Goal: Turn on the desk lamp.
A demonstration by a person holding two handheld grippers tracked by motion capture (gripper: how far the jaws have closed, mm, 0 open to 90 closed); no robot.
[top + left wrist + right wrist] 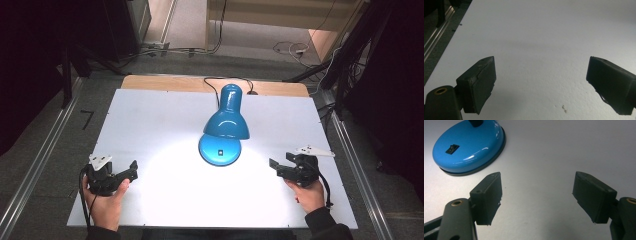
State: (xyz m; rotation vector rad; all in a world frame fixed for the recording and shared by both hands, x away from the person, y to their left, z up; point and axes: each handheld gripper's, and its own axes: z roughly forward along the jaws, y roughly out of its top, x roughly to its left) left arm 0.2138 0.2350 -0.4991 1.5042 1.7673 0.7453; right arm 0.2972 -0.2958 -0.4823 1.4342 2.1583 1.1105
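The blue desk lamp [226, 125] stands lit at the centre of the frame on the white table [150, 115], its rocker switch [452, 149] on the base. Left gripper [131, 169] at lower left and right gripper [274, 166] at lower right both gape empty, well apart from the lamp; by my reckoning, any handling remains undone.

Both grippers [131, 171] [276, 167] low, jaws wide apart

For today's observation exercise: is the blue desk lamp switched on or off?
On: a bright pool of light lies on the table under the lamp shade.
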